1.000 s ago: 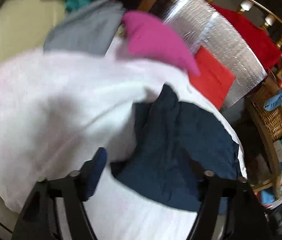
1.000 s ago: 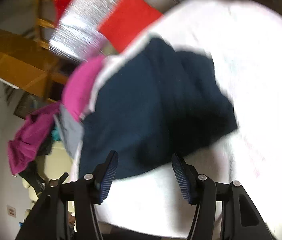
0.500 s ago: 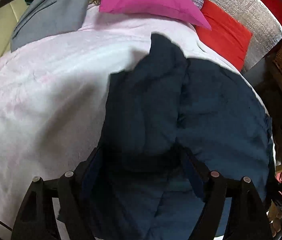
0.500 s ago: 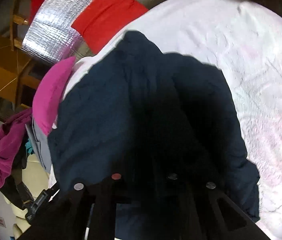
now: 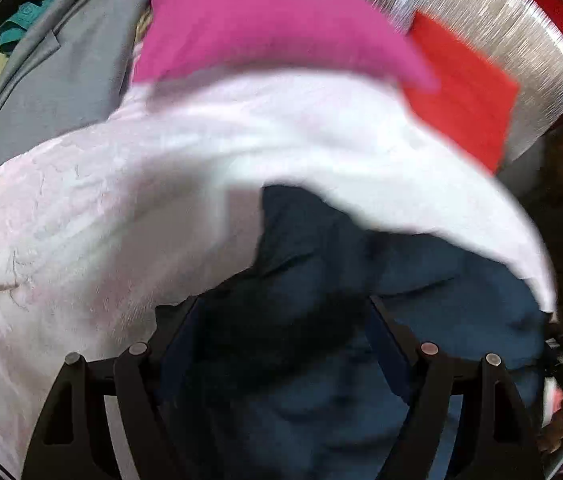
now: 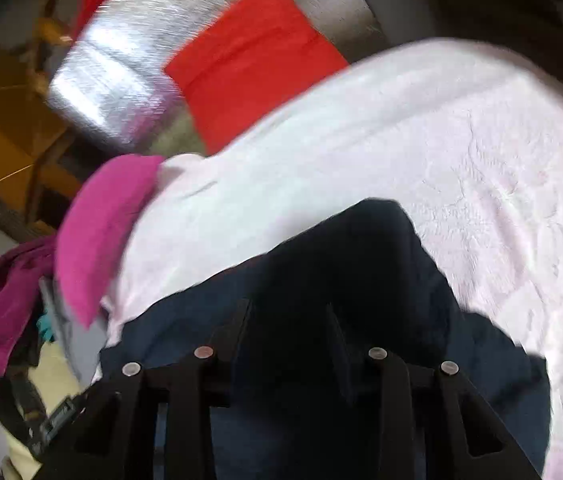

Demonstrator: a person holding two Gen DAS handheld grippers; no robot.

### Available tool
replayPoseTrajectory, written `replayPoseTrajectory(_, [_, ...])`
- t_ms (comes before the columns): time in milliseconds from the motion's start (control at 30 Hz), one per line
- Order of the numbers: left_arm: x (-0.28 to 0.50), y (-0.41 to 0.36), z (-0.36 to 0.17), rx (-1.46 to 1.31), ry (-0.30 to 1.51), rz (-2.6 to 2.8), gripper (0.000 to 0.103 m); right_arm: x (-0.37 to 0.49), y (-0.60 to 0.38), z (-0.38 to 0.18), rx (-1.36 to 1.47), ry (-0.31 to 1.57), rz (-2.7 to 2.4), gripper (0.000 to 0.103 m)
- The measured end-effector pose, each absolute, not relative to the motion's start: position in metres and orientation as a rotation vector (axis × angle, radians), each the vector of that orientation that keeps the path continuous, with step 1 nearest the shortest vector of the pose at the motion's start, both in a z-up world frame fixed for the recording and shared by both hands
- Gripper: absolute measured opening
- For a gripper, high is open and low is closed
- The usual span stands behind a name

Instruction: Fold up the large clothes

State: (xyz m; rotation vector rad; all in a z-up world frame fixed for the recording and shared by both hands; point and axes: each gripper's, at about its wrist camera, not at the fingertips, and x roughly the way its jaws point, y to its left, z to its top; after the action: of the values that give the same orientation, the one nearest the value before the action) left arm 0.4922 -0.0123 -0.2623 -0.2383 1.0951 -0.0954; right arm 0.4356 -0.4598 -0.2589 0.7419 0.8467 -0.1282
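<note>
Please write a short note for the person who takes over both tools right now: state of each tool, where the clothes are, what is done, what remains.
Left tool: fingers apart, dark navy garment bunched between them; real grip cannot be told.
Right tool: fingers closer together, deep in the same garment; grip also unclear.
The garment lies crumpled on the pale pink blanket. Beyond it: magenta cloth, red cloth, grey garment.
Done: no neat fold shows yet.
Left: probably spread the garment flat, then fold it.
</note>
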Motion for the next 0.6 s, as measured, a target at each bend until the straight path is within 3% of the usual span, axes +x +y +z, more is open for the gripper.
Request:
replayPoseTrajectory(67, [0.499,-0.013,-0.280,-0.245,1.148,-0.109,0.085,0.451,-0.473,-0.279,0.760,0.893,-0.186,0.023])
replayPoseTrajectory(133, [0.500,-0.014,-0.276,-0.240,1.136,-0.101,0.085,0.457,-0.480,-0.291,0.800,0.922,-0.193,0.023])
replayPoseTrajectory(400, [0.445,-0.033,-0.218,-0.149,0.972,-0.182,0.084,0.418,-0.431,-0.236,0.722,0.779,-0.027,0.047])
replayPoseTrajectory(600, [0.420,-0.074,-0.247,0.084,1.058,-0.210,0.085,0.441,-0.374,-0.273,0.601,0.963,-0.036,0.049])
